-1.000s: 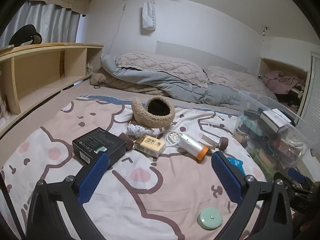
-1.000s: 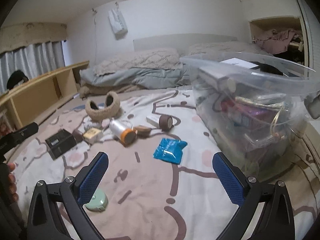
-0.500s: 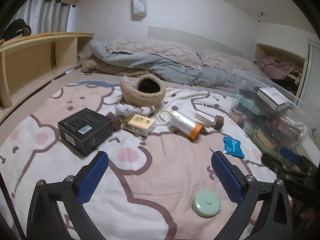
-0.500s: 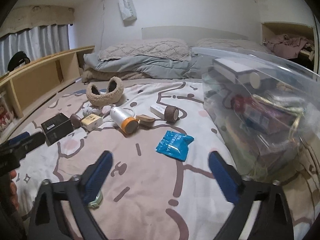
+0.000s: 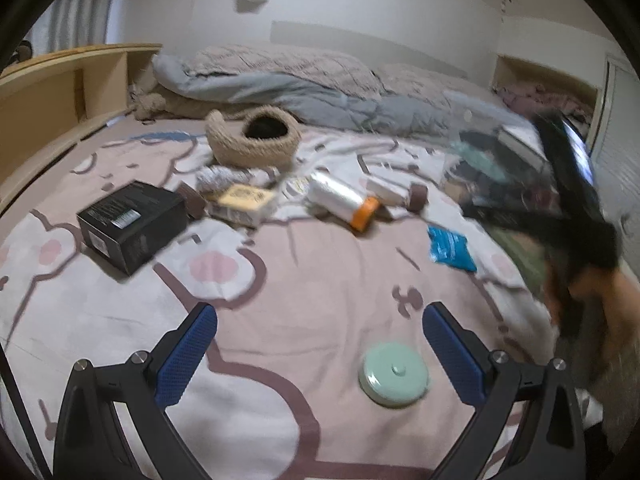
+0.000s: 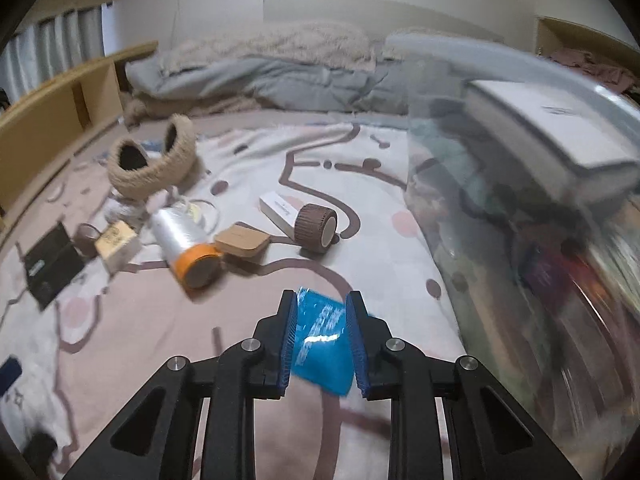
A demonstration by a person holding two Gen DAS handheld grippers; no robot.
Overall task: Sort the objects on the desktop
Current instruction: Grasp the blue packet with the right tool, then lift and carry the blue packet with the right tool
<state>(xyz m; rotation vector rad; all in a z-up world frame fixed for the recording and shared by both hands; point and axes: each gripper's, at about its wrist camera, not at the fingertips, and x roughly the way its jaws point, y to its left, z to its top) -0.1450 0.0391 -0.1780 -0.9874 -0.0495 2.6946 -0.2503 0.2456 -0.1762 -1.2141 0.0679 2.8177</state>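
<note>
Bed (image 5: 320, 288) with pink cartoon-print sheet carrying everything, grey duvet (image 5: 304, 92) and pillows heaped at far end. Clear plastic bin (image 6: 532, 208) at right side of sheet, packed with mixed stuff, white box (image 6: 552, 120) lying on top inside. Wooden shelf unit (image 5: 44, 88) along left edge of bed. Fuzzy beige hat-like thing (image 5: 254, 140) near middle far, dark opening showing. Black box (image 5: 132, 226) at left of the clutter, tilted corner-on. White roll with orange end (image 6: 186, 246) on its side, just beside a tan flat case (image 6: 240, 244). Small cream printed box (image 5: 242, 200) between black box and roll. White slim box (image 6: 280, 210) touching a brown ribbed cylinder (image 6: 316, 230). Mint round disc (image 5: 394, 378) lying flat near front, between the left tongs' pads but apart from both. Left tongs (image 5: 320, 356) spread wide, nothing gripped, hanging over bare sheet. Right tongs (image 6: 322, 340) closing, blue foil packet (image 6: 320, 344) between the pads, pads looking right against its sides; frame blurred, real squeeze not certain. Same blue packet seen from left wrist view lying on sheet just beside the bin, right tongs there only a dark smear with a hand (image 5: 608, 312) behind
</note>
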